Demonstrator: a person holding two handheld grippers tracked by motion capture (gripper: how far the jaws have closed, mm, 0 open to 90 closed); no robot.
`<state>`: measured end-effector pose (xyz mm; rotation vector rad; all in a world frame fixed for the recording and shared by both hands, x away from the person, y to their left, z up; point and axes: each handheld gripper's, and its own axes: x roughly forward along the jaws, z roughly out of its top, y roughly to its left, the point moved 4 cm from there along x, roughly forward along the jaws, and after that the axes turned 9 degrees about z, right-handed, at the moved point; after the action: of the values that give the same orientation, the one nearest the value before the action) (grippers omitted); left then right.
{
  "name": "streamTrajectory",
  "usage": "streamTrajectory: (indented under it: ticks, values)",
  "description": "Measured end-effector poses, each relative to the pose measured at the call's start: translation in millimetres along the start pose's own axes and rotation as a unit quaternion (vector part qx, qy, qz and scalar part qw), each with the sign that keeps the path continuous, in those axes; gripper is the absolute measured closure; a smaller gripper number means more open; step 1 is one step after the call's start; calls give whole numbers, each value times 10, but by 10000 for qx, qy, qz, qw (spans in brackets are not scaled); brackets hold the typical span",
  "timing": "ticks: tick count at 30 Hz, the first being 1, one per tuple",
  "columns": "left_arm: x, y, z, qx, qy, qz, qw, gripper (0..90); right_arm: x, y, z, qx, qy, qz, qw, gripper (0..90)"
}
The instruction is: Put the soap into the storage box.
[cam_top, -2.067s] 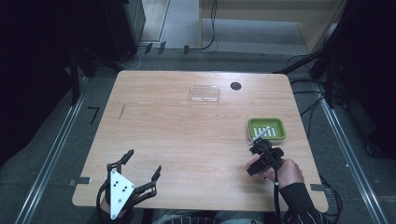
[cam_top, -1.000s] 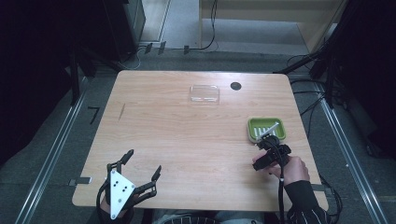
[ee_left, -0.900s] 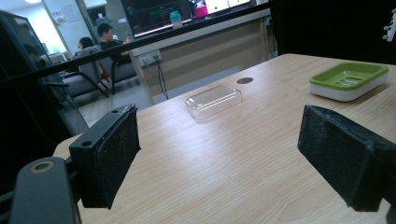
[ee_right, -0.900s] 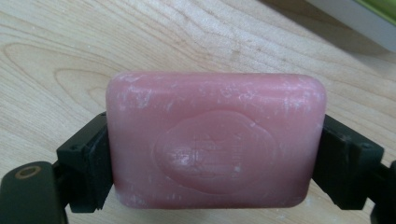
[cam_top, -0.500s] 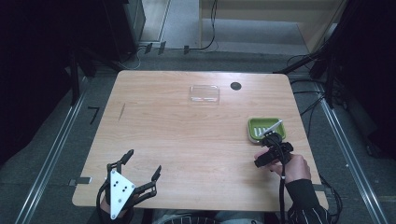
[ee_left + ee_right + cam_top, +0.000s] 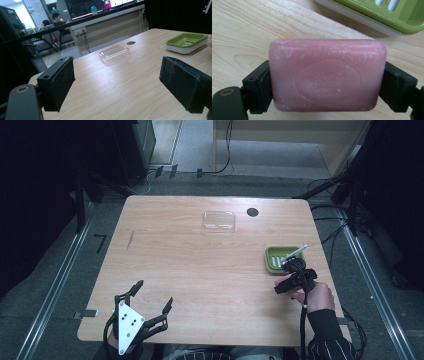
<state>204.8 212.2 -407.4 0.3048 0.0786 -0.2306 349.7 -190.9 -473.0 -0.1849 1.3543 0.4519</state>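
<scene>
A pink bar of soap (image 6: 327, 75), rounded at the corners, scuffed with pale streaks and stamped with an oval emblem on its broad face, is clamped at its two short ends by the right gripper (image 6: 327, 83). It is held above the wooden tabletop (image 6: 200, 265), just beside the near edge of the green soap dish (image 6: 384, 15) at the right side. The left gripper (image 6: 150, 307) is seen at the near left corner with its fingers (image 6: 58, 82) spread wide and nothing between them.
</scene>
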Motion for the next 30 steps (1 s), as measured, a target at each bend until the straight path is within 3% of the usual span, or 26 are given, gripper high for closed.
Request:
streamTrajectory:
  ticks: [30]
  values:
    - [2, -1, 0, 11, -5, -3, 10000, 131, -150, -188, 234, 368, -560, -62, 9977, 140]
